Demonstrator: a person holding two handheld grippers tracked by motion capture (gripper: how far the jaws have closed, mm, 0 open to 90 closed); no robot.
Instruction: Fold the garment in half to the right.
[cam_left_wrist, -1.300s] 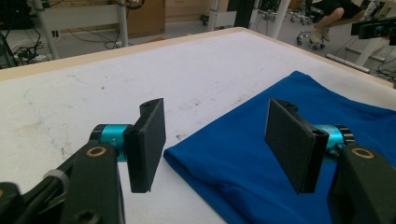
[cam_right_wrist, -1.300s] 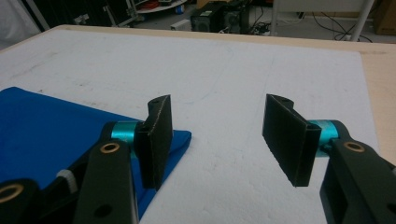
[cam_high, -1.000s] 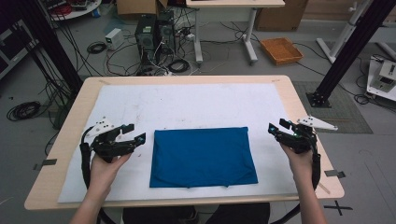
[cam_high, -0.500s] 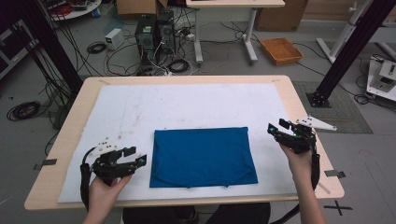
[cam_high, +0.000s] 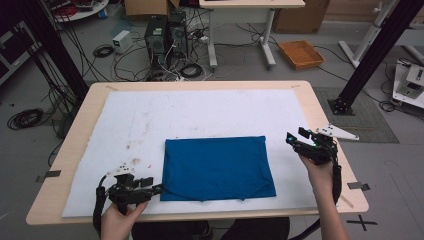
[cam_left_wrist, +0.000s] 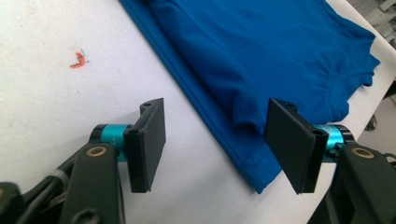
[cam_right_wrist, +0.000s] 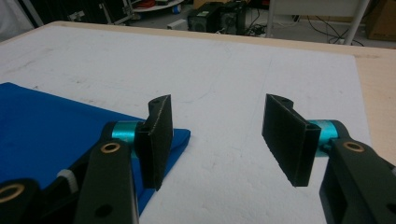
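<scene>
Your left gripper (cam_high: 156, 189) sits at the folded blue T-shirt's (cam_high: 217, 167) 7 o'clock corner; its jaws have just been closing but remain released, with the hem corner (cam_left_wrist: 254, 175) between them, untouched. Your right gripper (cam_high: 292, 138) hangs released at the shirt's 2 o'clock corner. The shirt lies flat on the white mat (cam_high: 200, 112).

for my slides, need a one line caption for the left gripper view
Left gripper, jaws open, straddles the near corner of the folded blue shirt on the white table cover.
</scene>
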